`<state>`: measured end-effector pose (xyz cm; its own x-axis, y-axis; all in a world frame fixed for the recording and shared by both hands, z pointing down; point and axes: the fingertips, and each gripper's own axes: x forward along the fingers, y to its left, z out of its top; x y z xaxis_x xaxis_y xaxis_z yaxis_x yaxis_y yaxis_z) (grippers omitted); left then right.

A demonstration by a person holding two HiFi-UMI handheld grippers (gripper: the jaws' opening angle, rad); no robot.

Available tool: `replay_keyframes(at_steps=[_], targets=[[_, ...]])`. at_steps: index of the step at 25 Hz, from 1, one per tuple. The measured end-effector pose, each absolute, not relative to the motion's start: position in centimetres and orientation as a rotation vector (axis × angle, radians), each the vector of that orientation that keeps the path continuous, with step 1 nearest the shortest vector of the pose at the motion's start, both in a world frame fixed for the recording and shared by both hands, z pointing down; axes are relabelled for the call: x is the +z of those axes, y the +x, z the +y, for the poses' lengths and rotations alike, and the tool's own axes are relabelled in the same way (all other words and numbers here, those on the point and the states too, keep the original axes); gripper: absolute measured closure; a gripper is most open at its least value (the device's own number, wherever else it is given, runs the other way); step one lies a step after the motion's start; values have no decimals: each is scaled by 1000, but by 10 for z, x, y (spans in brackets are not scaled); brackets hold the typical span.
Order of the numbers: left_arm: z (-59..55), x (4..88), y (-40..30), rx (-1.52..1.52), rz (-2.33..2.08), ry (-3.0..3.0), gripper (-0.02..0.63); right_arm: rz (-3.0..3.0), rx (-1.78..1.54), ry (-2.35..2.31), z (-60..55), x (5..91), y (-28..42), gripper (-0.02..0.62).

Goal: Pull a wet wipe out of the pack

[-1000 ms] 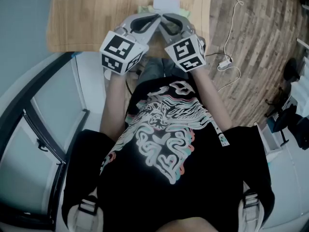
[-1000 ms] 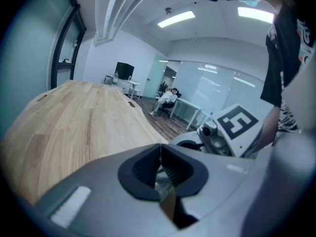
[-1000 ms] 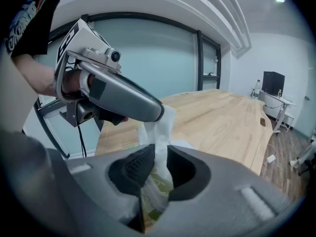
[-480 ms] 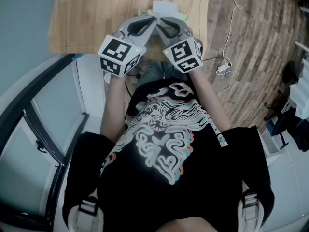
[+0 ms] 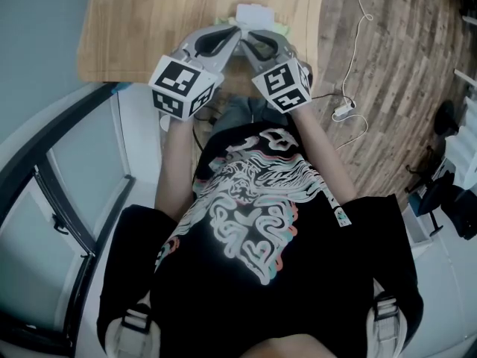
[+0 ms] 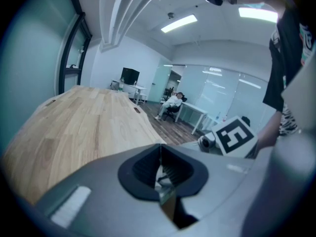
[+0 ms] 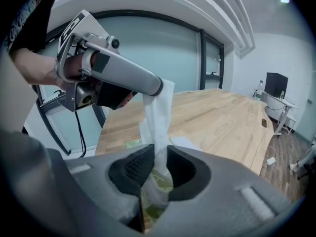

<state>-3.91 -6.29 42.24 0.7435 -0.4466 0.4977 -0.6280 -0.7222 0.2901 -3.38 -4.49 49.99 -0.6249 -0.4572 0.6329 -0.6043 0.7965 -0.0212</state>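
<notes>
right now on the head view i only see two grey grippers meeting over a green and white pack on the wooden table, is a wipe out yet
Observer: Yes, a white wet wipe runs up from the green pack to the left gripper, which pinches its top.
Operator: and the other one
Observer: The right gripper has its jaws closed on the same wipe lower down, just above the pack.
Operator: left jaws fully shut
Observer: They meet, with only a thin white sliver between them.
</notes>
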Motion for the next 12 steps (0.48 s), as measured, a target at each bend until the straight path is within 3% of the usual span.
replay_keyframes(at_steps=[12], targets=[[-60,409,-42,531,-855,2504,614,-2338,312,770,-44,501,-28,517]])
